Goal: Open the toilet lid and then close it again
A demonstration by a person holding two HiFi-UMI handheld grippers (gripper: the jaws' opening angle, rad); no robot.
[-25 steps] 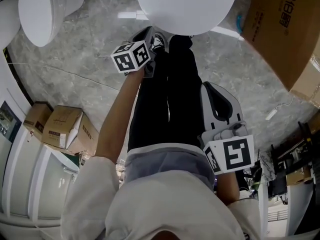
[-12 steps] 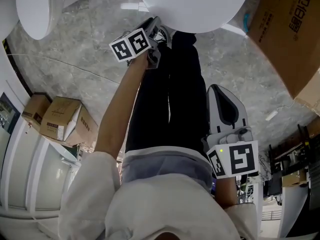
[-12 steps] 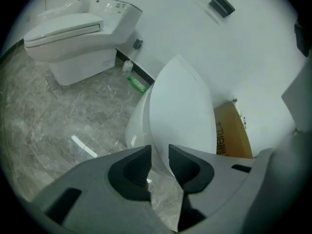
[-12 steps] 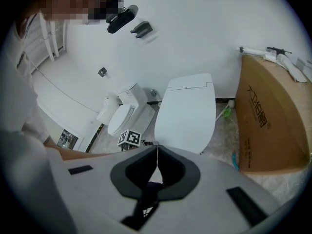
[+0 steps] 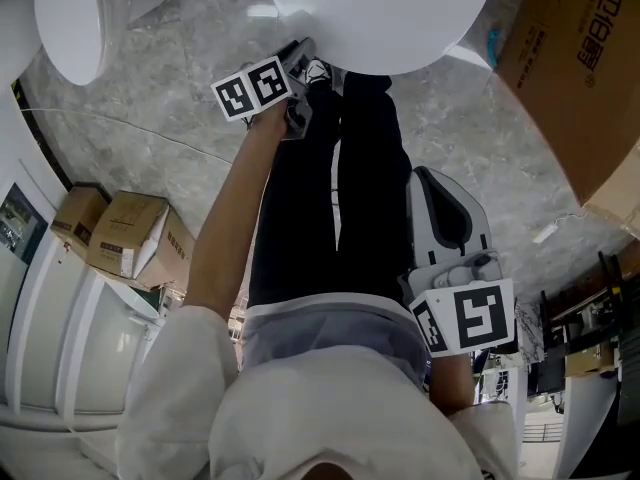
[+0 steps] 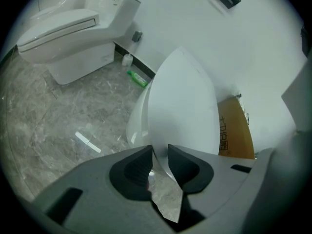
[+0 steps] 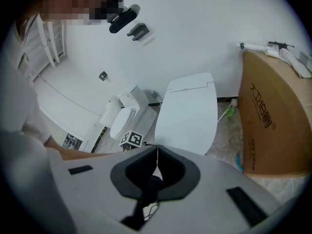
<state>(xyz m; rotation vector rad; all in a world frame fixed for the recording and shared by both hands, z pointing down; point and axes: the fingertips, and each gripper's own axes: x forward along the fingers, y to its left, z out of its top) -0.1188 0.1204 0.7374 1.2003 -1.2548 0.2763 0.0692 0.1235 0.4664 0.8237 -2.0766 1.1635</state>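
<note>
Where the person's pale top (image 5: 300, 408) fills the bottom of the head view, the right gripper (image 7: 157, 153) is held closest to the body, beside the black trousers (image 5: 330, 188). Its jaws are pressed together with only a hairline seam between them, and nothing is gripped. Its marker cube (image 5: 470, 313) sits at the rear, nearest the camera. Small cardboard boxes (image 5: 125, 238) sit on the floor at the person's left.

Farther forward, the bare left forearm (image 5: 235, 218) extends to the left gripper (image 6: 160, 152), whose own marker cube (image 5: 250, 88) shows beside a shoe (image 5: 318, 71). The jaws of this gripper stand apart, one on each side of the front edge of the toilet lid (image 5: 380, 8). The white rim runs through the gap; whether the pads bear on it cannot be determined.

The lid belongs to the toilet directly ahead of the person's feet, at the top centre of the head view. It is a smooth white oval, with the bowl rim (image 6: 132, 126) showing at its left in the left gripper view. Whether it lies fully down cannot be determined.

Beyond, a large cardboard box (image 5: 575, 68) stands just to the right of that toilet on the grey marbled floor (image 5: 150, 118). A second toilet (image 6: 73, 33), closed, stands well apart to the left against the white wall (image 6: 195, 23), with a green bottle (image 6: 137, 78) lying near its base.
</note>
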